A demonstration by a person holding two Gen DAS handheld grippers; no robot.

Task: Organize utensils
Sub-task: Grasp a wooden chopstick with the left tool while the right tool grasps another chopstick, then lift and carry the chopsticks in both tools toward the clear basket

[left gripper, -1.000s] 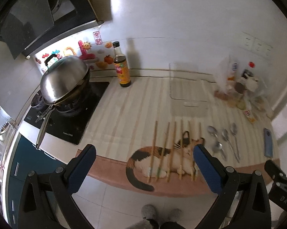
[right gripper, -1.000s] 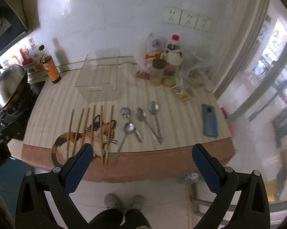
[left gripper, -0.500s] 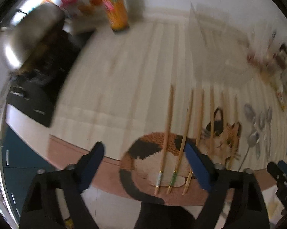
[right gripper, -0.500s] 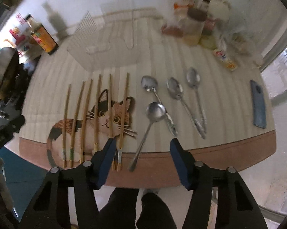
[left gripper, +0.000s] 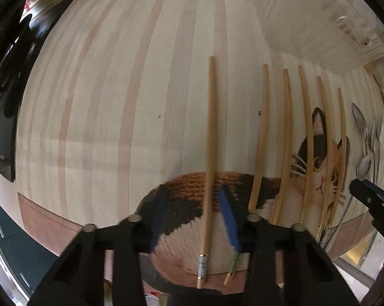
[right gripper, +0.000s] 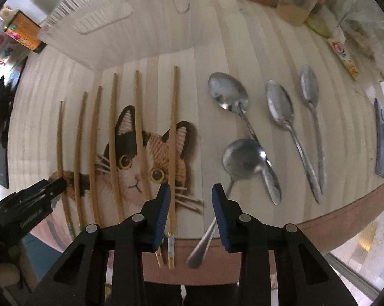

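Note:
Several wooden chopsticks lie side by side on a cat-print mat (left gripper: 319, 168), with several steel spoons (right gripper: 243, 160) to their right. My left gripper (left gripper: 194, 218) points down over the leftmost chopstick (left gripper: 210, 137). Its jaws are closing with that stick between the pads, and a gap shows on both sides. My right gripper (right gripper: 191, 211) hangs over the rightmost chopstick (right gripper: 173, 127), which runs close beside the left pad. A round spoon's handle (right gripper: 204, 239) slants under the right pad. These jaws are closing too, and no pad visibly presses.
A clear plastic tray (right gripper: 120, 33) stands behind the chopsticks. A sauce bottle (right gripper: 23, 33) and a black stove (left gripper: 3, 89) are far left. Jars and packets (right gripper: 294, 10) sit at the back right, a blue phone (right gripper: 382, 137) at the right. The counter's front edge (right gripper: 345, 219) is close.
Both grippers have dropped from high above the counter to just over the mat's front edge and tipped downward. Their jaws have narrowed from wide open around the outermost chopsticks.

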